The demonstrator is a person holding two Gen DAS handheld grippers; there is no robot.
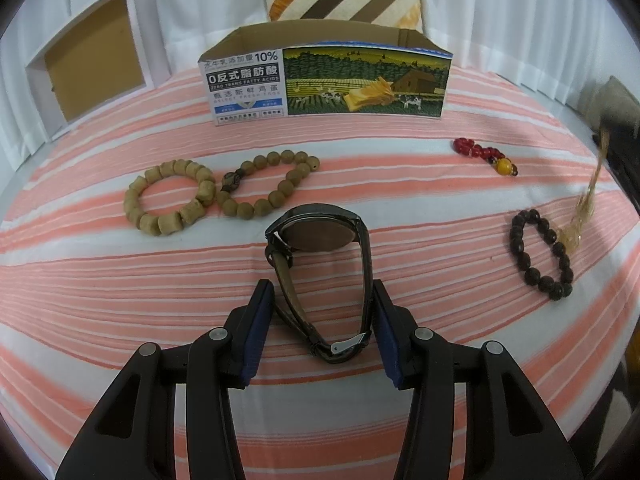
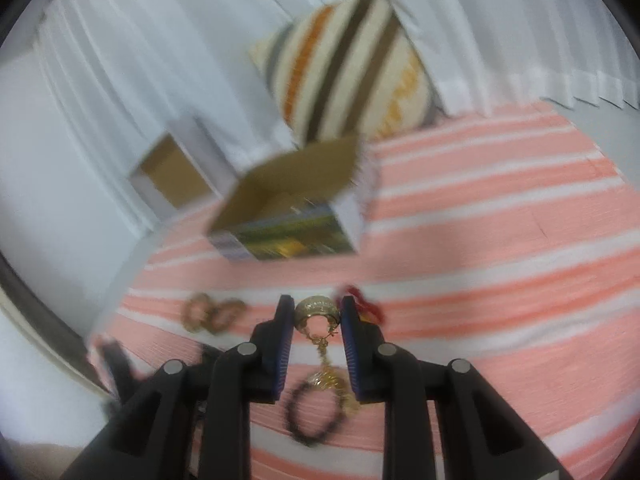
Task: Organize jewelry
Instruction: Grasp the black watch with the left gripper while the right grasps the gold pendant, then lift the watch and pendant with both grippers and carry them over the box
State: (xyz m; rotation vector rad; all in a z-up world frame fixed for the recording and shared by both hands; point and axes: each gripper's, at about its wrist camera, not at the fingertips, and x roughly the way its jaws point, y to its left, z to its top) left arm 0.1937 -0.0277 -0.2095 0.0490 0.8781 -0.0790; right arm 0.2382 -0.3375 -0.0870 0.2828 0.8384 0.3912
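**Both grippers loaded or nearly so; box lies straight ahead of each**

Left gripper: jaws spread wide, straddling the strap loop of a dark wristwatch at lower centre of the left wrist view. Pads sit just beside the strap on both sides; contact can't be confirmed, so not yet a grip. Watch loop's long axis runs away from the camera, roughly in line with the fingers, case end far, buckle end near. It appears to rest on the striped bed cover.

Right gripper: jaws partly closed on a gold ring-like piece at the fingertips, with a gold chain hanging below it. Looks lifted clear of the cover. Frame is motion-blurred, so details are soft.

Key relation: the open cardboard box stands at upper centre of the left view, dead ahead of the watch along the same axis. In the right view it's upper left of centre, opening visible, well apart from the gripper.

Remaining on the cover:
- two tan bead bracelets, touching, left of centre
- red bead string, right
- dark bead bracelet, far right

Judgement: right gripper is the one ready to travel to the box; left needs to close first.
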